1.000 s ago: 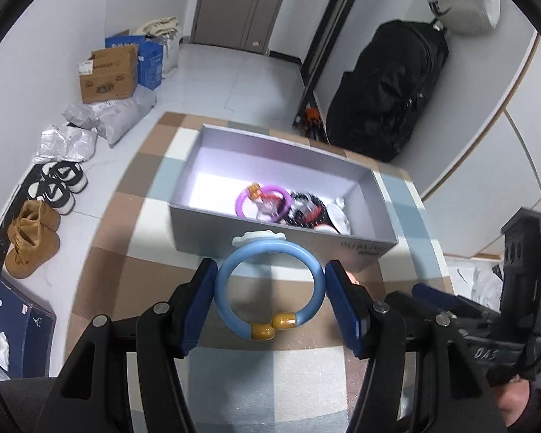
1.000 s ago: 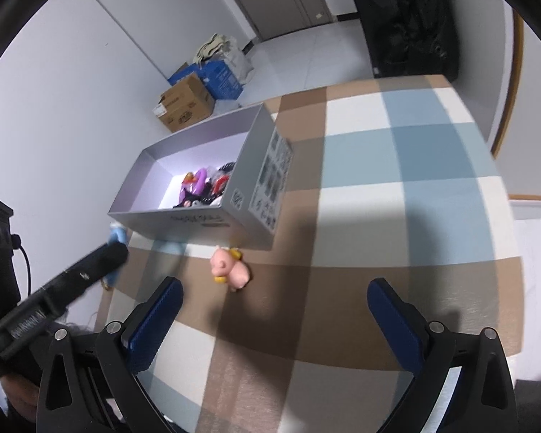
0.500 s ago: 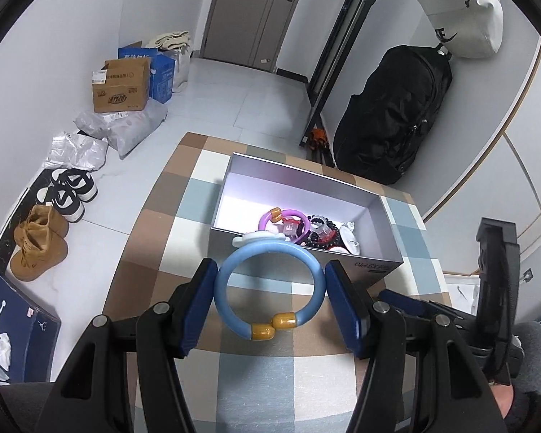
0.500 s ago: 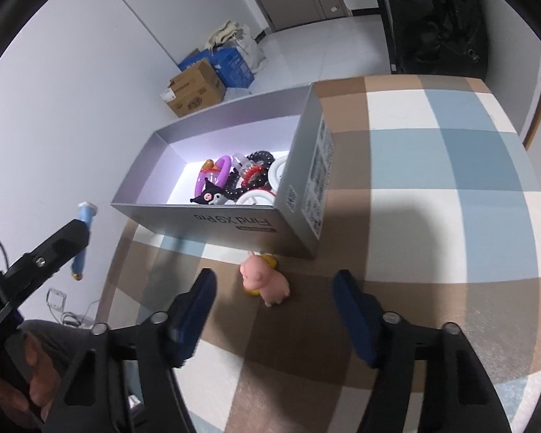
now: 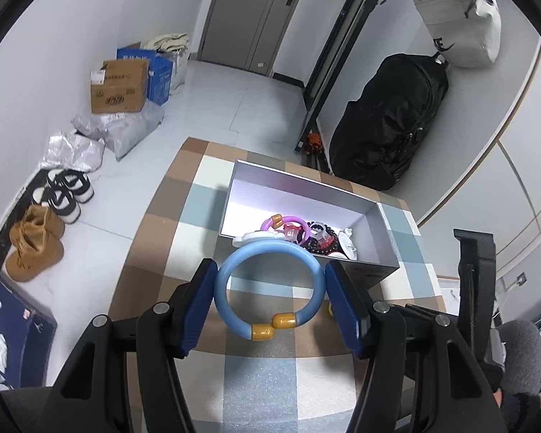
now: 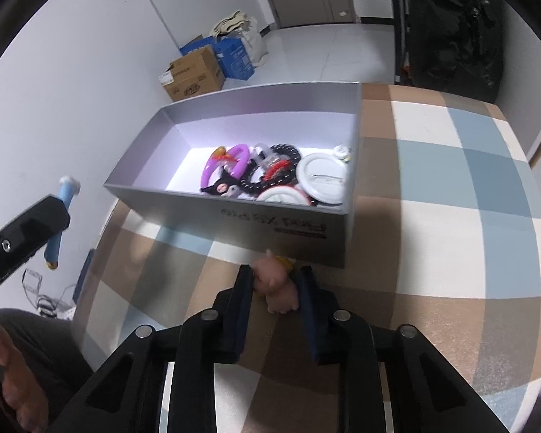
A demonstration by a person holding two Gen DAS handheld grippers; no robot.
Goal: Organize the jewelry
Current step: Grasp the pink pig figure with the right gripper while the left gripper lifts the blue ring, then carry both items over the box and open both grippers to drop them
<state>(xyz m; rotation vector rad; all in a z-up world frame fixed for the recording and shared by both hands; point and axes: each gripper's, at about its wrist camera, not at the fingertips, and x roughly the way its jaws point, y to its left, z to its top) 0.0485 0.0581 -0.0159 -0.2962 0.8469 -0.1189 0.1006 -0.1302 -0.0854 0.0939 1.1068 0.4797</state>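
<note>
The left gripper clamps the stiff, light, likely slippery blue bangle across its width at 6 o'clock of the box, while the right gripper pinches the soft-looking pink pig.

**Box at the far side of the bench, one piece in each grip**

The open box stands on the bench, toward its far side. In the box, a ring, a string of beads and round discs lie crowded at its right end; its left end is bare. The left hand-held gripper carries a bangle between its fingers, above the bench, near side of the box. The right hand-held gripper has a small figure between its fingers, on the bench just before the box's near wall. Left of the bench, on the floor, lie shoes and boots, with cartons farther off. A backpack stands behind the bench on the right.
</note>
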